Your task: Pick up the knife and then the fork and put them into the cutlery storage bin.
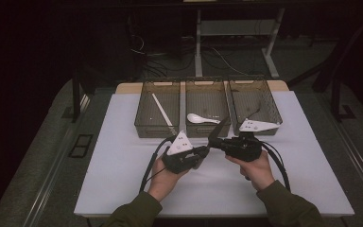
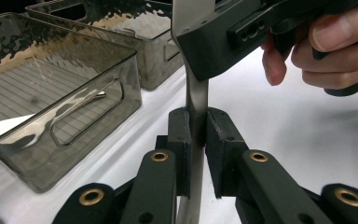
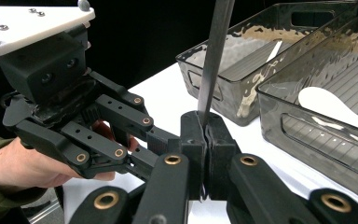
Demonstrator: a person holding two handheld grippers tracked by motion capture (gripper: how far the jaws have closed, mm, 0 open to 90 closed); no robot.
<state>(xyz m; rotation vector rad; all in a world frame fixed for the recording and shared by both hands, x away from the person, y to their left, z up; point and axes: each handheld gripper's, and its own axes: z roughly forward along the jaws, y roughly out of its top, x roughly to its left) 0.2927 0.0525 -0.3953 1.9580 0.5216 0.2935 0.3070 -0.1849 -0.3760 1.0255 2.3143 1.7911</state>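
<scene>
We had both the left gripper (image 2: 196,135) and right gripper (image 3: 204,133) fingers pinching one metal utensil (image 3: 216,56); release left first, slowly.

Three smoked bins (image 1: 208,85); white spoon (image 1: 202,118) in middle one

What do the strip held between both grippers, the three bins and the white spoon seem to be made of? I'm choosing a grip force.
Strip: likely metal, smooth and grey with a dull sheen, thin and flat. It is clamped by the left gripper and right gripper.
Bins: probably smoky see-through plastic, glossy, with rippled walls and ribbed floors.
Spoon: white and glossy, ceramic or plastic; the look leaves it open.
</scene>
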